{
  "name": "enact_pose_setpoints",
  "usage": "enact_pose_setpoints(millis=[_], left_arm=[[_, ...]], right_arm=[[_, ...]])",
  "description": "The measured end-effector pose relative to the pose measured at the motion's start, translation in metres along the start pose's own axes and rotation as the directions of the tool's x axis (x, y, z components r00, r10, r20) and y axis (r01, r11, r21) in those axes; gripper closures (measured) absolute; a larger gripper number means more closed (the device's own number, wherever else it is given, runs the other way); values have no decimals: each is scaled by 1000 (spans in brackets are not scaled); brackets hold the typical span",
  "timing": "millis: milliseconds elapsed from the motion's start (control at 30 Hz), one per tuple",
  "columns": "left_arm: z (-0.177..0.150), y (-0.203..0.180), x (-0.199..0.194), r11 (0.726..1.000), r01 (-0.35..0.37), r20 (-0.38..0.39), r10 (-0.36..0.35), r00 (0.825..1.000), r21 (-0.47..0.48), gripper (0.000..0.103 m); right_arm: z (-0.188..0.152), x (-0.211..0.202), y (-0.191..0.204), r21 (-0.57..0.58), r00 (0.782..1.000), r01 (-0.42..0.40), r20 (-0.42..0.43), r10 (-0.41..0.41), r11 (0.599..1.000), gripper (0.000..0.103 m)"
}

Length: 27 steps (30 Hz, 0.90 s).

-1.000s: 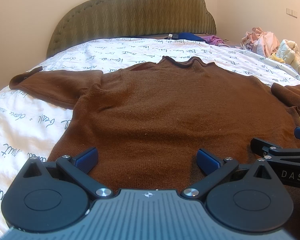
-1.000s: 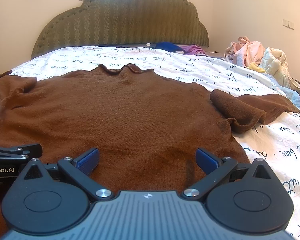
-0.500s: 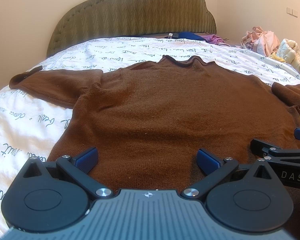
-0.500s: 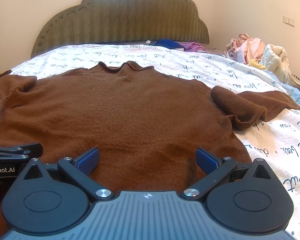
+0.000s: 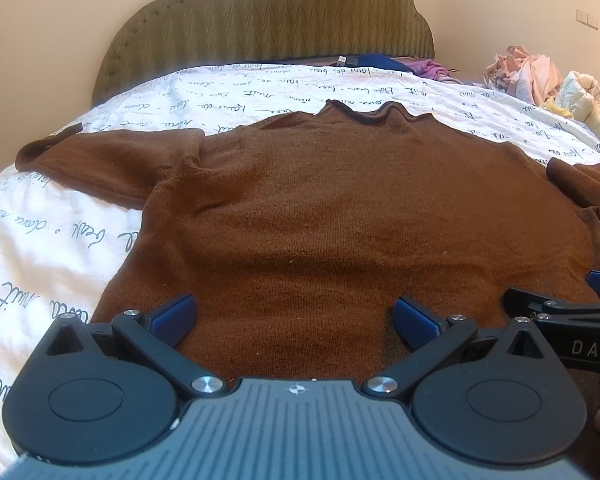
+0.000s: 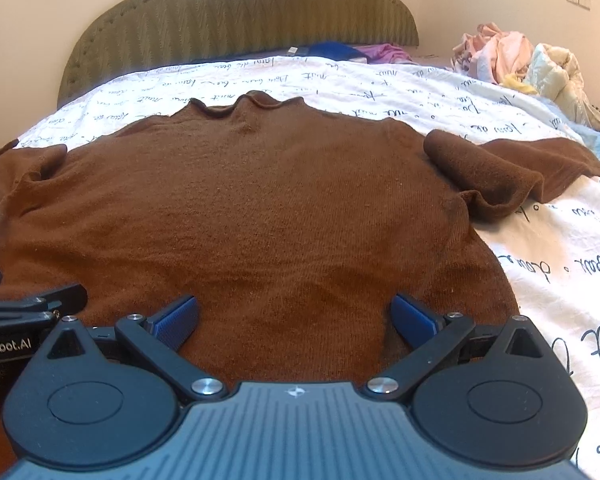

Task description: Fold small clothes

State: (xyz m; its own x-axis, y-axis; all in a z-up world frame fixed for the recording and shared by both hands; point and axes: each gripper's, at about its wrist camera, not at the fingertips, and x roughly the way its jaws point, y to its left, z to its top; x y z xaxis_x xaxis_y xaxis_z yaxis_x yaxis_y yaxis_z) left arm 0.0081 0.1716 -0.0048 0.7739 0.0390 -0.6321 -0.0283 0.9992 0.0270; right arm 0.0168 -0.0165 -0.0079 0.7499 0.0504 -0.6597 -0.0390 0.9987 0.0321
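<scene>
A brown knit sweater lies spread flat on the bed, collar toward the headboard. Its left sleeve stretches out flat; the right sleeve lies bunched and folded beside the body. My left gripper is open, its blue pads wide apart just above the sweater's hem, left of centre. My right gripper is open too, above the hem on the right side. Each gripper shows at the edge of the other's view. Nothing is held between either pair of fingers.
The bed carries a white sheet with script writing. A green padded headboard stands behind. Blue and purple clothes lie near the headboard, and a heap of pink and pale clothes sits at the right.
Both grippers have tipped slightly downward toward the sweater's hem; the scene sits a little higher in the views. The sweater has not moved and both stay open.
</scene>
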Motion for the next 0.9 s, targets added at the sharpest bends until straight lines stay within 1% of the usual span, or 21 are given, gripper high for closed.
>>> enact_pose_setpoints(millis=[133,333,467,533,600,667,833,900], left_arm=[[0,-5,-1,1000,-22,5,21,1000,20,0],[0,-6,-1,1000,-18,3,18,1000,14,0],[0,-4,0,1000,-10,1,10,1000,8,0],[0,-3,0,1000,-6,-2,6,1000,3,0],[1,-3,-1,1000,-5,-5,5,1000,6,0],[2,-3,0,1000,-3,-7,3,1000,3,0],[1,-4,0,1000,-10,-7,10,1000,3,0],[1,-4,-1,1000,-12,-6,12,1000,2,0]], right_arm=[[-2,-1,4,-4,1000,22,4,-22,1000,0],[-2,-2,4,2,1000,27,-1,-27,1000,0],[2,-3,0,-12,1000,6,-21,-6,1000,0],[5,-8,-9,-24,1000,-15,-13,15,1000,0],[12,-12,-26,-53,1000,-7,1,7,999,0],[20,-17,-53,-98,1000,-1,27,4,995,0],[46,-8,-137,-145,990,130,72,-121,981,0],[58,0,-178,-123,987,152,70,-144,981,0]])
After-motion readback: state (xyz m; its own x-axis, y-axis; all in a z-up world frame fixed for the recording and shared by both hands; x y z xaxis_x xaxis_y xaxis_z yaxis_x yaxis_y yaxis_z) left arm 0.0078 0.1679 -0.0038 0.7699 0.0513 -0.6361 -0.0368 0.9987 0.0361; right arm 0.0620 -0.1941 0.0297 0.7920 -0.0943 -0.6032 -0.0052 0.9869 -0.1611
